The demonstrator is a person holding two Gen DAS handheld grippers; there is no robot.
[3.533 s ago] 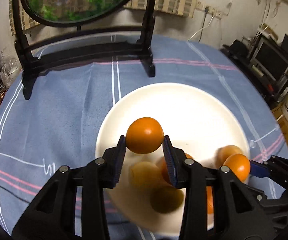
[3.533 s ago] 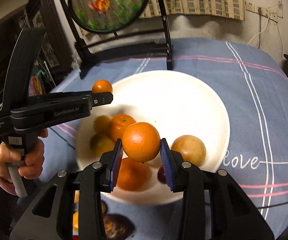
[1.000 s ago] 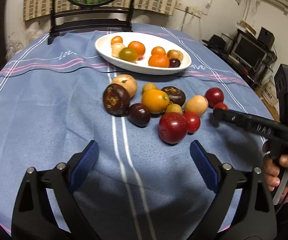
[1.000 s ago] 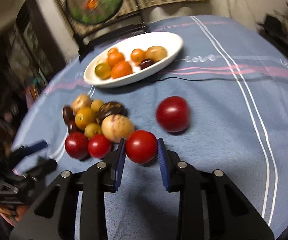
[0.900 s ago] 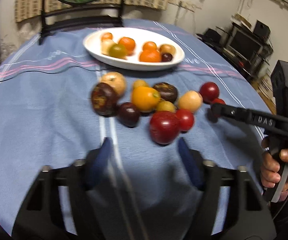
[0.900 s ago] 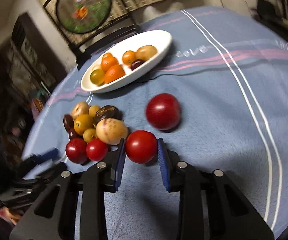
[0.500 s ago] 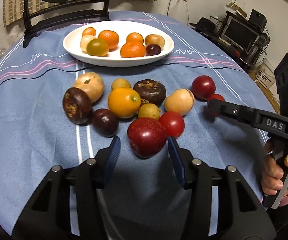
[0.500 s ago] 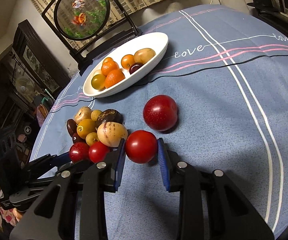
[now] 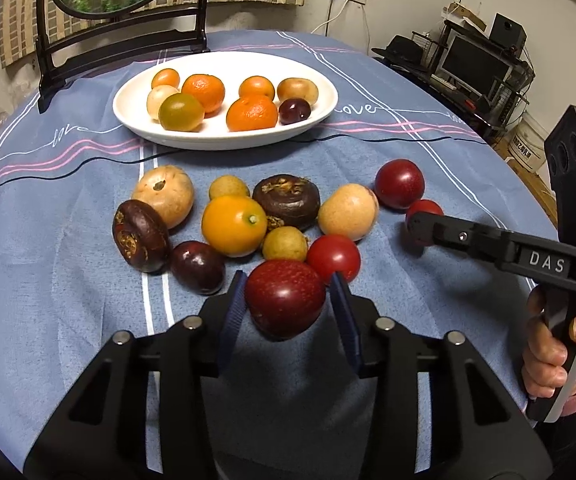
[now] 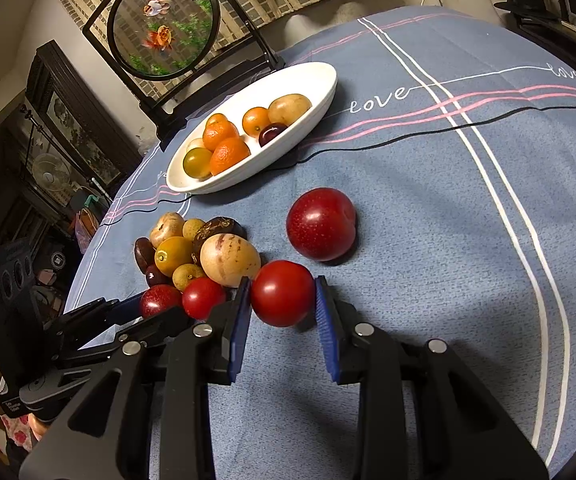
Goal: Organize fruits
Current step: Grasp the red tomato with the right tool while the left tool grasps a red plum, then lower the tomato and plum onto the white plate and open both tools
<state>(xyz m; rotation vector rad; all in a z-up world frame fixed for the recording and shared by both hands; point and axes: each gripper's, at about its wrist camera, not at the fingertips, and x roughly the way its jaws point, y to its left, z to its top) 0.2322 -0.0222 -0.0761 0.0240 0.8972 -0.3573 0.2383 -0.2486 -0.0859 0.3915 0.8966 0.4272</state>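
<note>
- Fruits: loose cluster on the worktop under the blue cloth, in front of the white dish.
- Left tool: jaws closing around the dark red plum; blue pads sit at both its flanks, contact looks made on the left pad, right side hard to confirm.
- Right tool: clenched on a red tomato, pads pressed on both sides.
- Left view only: the hand gripping the right tool's handle, pink sleeve edge, monitor and shelving at the far right, wall sockets.
- Right view only: the full round goldfish panel in its black stand behind the dish, dark cabinet and a fan at left, the left tool seen from the side with the plum at its tip.
- Second large red plum lies alone, apart from the cluster, just past the right tool's tomato.
- Dish contents: three oranges, a small orange fruit, one green-yellow citrus, two pale tan fruits, one small dark plum.
- Cluster: an orange citrus, two brown mangosteen-like fruits, tan fruits, small yellow ones, another tomato, touching one another.
</note>
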